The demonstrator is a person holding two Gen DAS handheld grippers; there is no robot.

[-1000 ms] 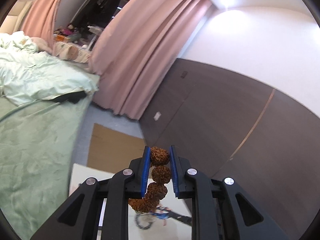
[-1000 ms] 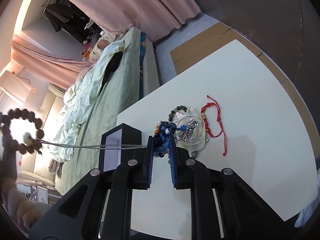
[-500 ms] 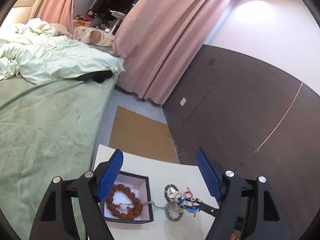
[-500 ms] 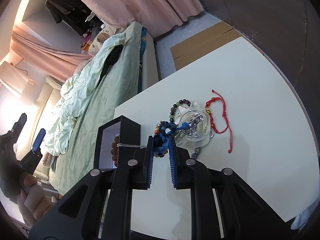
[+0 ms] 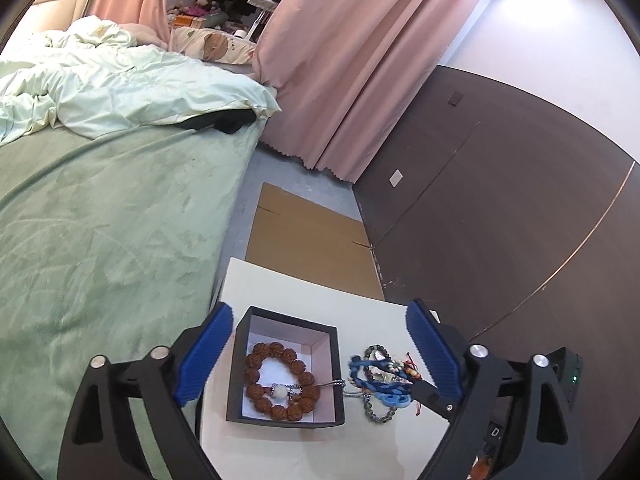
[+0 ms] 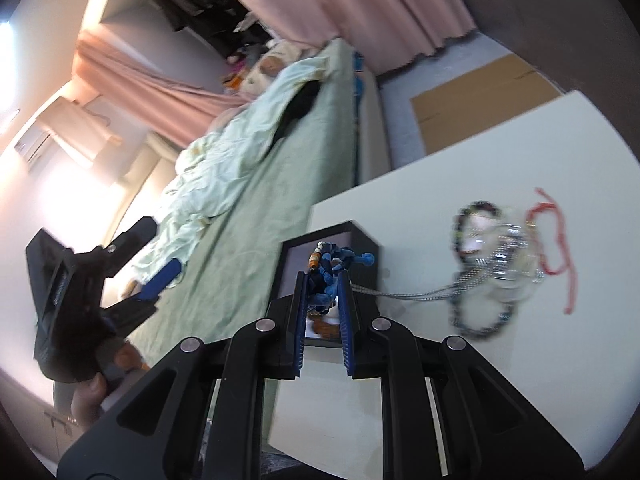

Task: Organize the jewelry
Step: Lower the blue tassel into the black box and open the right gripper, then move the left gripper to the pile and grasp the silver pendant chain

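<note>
Our right claw (image 6: 323,298), clamped on the blue bracelet (image 6: 332,270), hung just before the black box (image 5: 286,370), while our empty left claw (image 5: 320,356) was opening.

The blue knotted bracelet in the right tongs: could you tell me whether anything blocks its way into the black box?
Nothing visible does. The blue knotted bracelet is pinched in the right tongs beside the open black box, which holds only the brown bead bracelet. A silver chain trails over the rim.
</note>
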